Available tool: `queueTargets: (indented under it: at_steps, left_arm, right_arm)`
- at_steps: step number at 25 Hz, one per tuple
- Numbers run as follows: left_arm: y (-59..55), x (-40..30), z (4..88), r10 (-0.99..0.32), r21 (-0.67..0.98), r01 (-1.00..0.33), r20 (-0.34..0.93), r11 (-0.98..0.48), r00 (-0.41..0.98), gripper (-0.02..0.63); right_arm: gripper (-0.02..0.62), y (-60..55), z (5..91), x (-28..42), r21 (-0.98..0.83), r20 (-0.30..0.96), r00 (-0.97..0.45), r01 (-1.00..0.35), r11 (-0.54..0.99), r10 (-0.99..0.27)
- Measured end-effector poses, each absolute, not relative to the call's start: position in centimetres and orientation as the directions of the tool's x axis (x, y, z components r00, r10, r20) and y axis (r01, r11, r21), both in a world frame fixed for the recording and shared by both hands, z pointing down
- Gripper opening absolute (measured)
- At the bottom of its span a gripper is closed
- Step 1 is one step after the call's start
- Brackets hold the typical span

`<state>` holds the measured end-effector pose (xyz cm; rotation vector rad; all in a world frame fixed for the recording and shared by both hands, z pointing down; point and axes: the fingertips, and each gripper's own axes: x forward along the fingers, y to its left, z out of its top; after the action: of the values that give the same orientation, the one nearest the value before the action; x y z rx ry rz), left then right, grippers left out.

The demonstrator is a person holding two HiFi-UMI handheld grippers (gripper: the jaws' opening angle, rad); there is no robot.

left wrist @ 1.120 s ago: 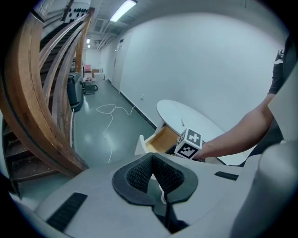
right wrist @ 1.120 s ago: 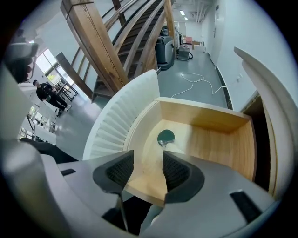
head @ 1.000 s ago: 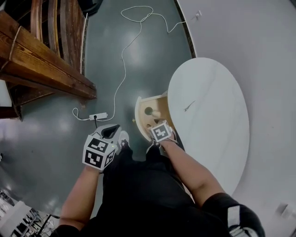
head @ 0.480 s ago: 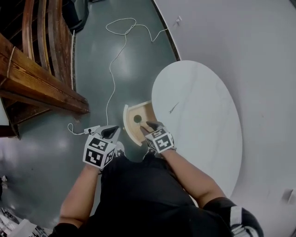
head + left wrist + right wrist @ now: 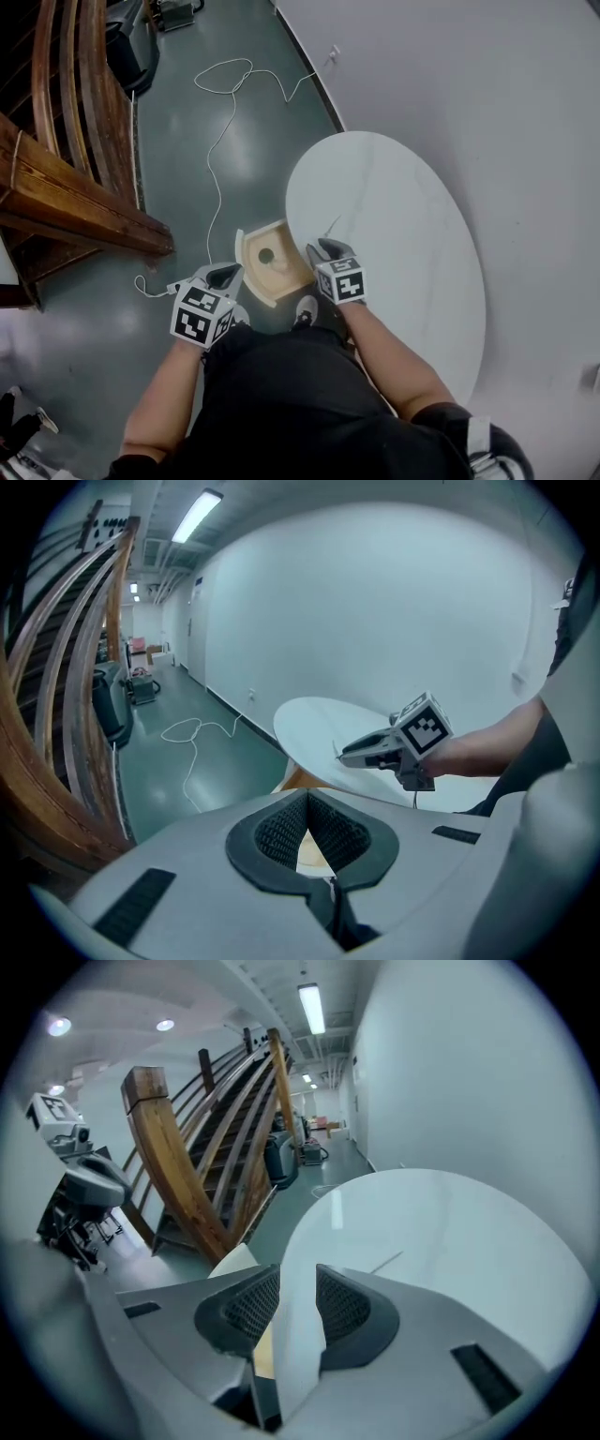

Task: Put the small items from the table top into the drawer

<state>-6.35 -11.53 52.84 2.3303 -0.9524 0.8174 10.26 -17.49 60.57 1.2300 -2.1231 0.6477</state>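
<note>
The white oval table (image 5: 394,244) bears one thin stick-like item (image 5: 330,228), which also shows in the right gripper view (image 5: 384,1262). Beside the table's left edge an open wooden drawer (image 5: 281,272) holds a small round ring-shaped item (image 5: 266,255). My right gripper (image 5: 326,249) hovers at the table's near-left rim, just short of the thin item. It is open; its jaws have just been closing, with nothing between them, only the table edge (image 5: 300,1335) beyond. My left gripper (image 5: 223,275) hangs left of the drawer, its fingertips (image 5: 292,810) meeting on nothing.
A wooden staircase (image 5: 66,206) fills the left side. A white cable (image 5: 220,122) runs across the green floor to a power strip (image 5: 176,285) near my left gripper. A grey wall (image 5: 487,84) stands behind the table. My legs in black (image 5: 281,394) are below.
My right gripper has risen out of the drawer to the table's rim and its jaws have narrowed. The left gripper has drifted slightly. The ring-shaped item stays in the drawer.
</note>
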Motion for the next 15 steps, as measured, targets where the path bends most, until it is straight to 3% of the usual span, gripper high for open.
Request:
queueTargets:
  at_steps: [6,15]
  left_arm:
    - [-11.2,-6.9,52.7,-0.45,0.192,-0.748,0.695,-0.635,0.561,0.014]
    - [-10.9,-8.2,52.8,-0.465,0.188,-0.771,0.703,-0.608,0.538,0.014]
  right_arm:
    - [0.118,-20.6,62.7,14.9,-0.095,0.736,-0.251,-0.958,0.271,-0.629]
    - [0.127,-21.0,65.2,15.8,-0.092,0.794,-0.172,-0.982,0.164,-0.583]
